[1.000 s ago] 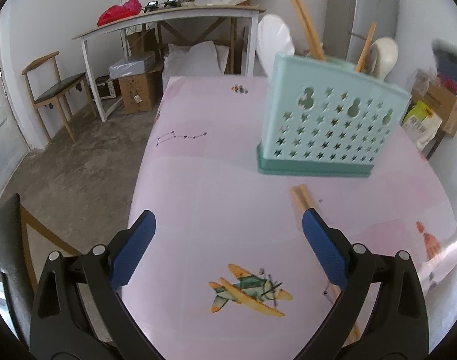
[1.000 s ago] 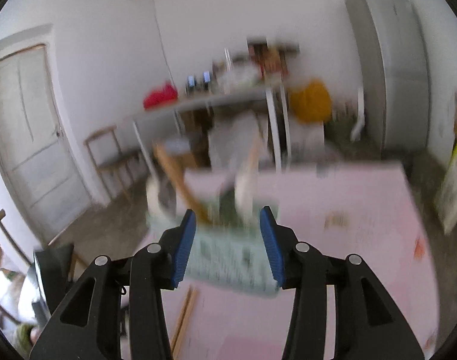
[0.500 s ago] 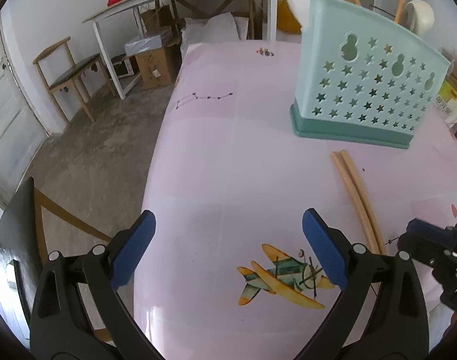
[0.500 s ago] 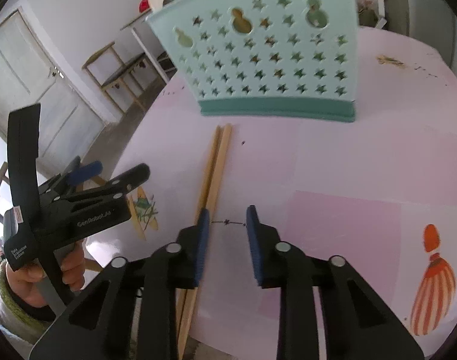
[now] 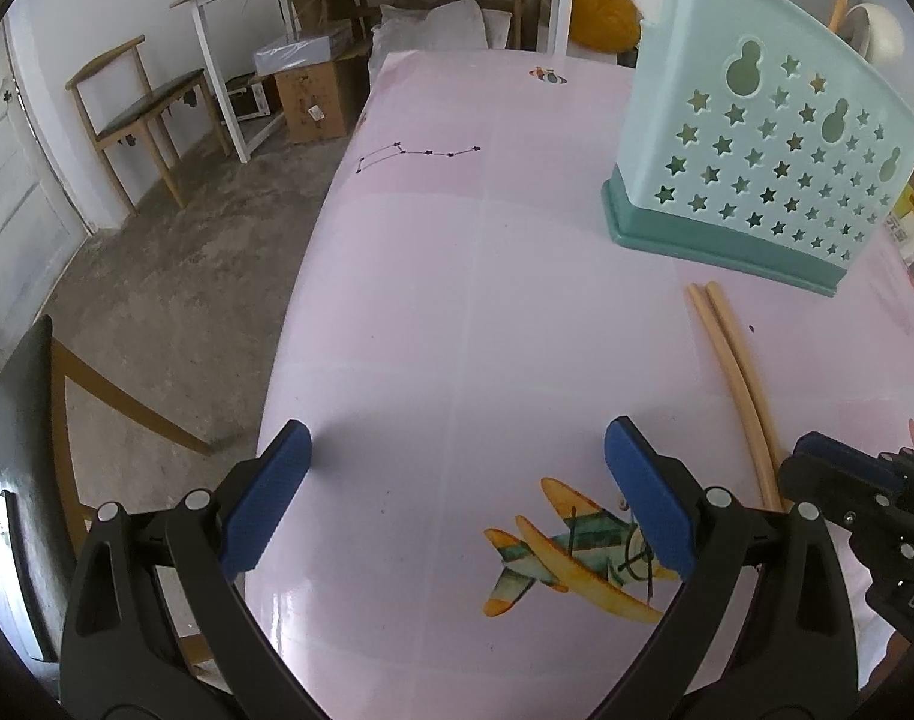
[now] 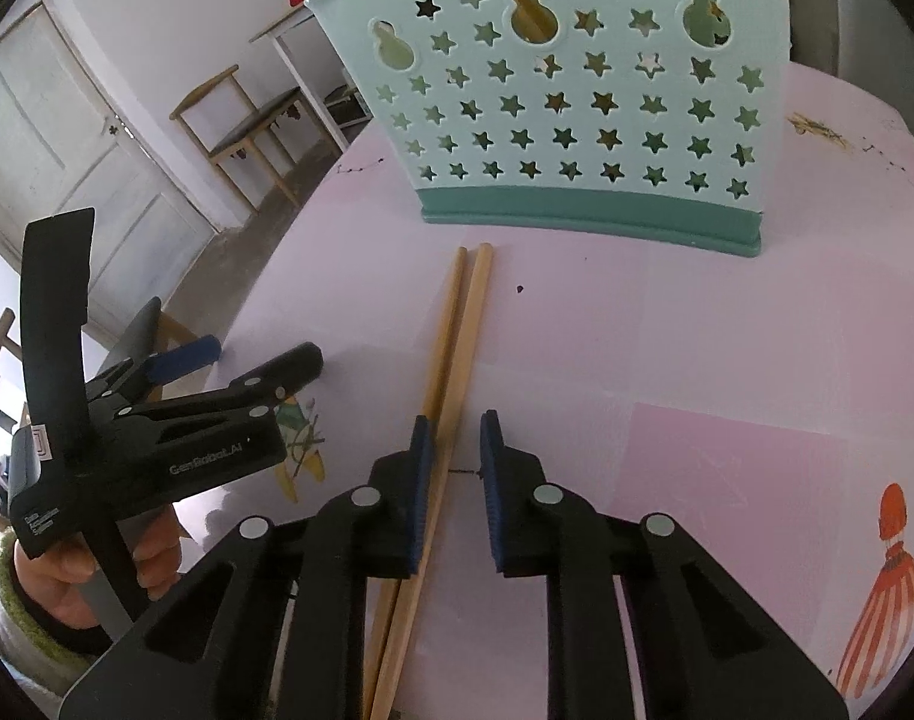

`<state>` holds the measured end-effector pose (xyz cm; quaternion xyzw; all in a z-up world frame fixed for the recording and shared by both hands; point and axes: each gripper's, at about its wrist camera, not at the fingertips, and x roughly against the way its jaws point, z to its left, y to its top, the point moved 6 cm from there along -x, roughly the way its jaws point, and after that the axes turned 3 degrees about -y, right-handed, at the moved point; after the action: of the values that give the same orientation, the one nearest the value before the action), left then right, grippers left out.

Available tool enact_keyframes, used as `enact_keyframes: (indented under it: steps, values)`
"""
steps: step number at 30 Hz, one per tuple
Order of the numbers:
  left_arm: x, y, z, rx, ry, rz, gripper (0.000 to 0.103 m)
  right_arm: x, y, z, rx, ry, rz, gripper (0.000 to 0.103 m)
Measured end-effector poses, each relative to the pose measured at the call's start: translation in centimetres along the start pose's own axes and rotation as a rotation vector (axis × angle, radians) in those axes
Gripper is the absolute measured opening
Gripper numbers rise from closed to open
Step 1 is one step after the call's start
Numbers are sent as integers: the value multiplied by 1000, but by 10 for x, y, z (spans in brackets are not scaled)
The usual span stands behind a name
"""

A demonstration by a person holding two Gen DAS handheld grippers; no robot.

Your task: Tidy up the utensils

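I'm bringing the right tongs (image 6: pixel 457 444) down over the chopsticks (image 6: pixel 451 360) lying on the counter (image 6: pixel 667 360); jaws closing, narrow gap, pads not pinching yet. Utensil caddy (image 6: pixel 577 102) standing ahead. Left tongs (image 5: pixel 457 498) spread wide, hovering empty just beside.

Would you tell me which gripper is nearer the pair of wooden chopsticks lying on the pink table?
Right. The right gripper straddles the wooden chopsticks; the left gripper hovers beside them, open.
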<state>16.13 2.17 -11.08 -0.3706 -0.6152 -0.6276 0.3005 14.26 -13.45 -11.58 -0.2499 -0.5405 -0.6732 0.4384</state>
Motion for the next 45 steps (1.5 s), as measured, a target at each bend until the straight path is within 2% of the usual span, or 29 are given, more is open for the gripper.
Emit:
enact_keyframes:
  steps: [6,14,27,35,45]
  values:
    - [-4,1,-1,1,5,-3,94,1,-2,1,16,-5,8,14]
    - [-4,0,-3,7,13,-9,94,1,-3,7,38,-67,-1,9]
    - [1,-3,-5,21,37,-7,95,18,-8,-39,-60,-181,-27,7]
    - [3,-4,-9,-2,68,-15,95,25,-11,-66,-138,-159,-13,8]
    - [5,-6,-14,-4,77,-14,95,18,-4,-57,-102,-167,-7,16]
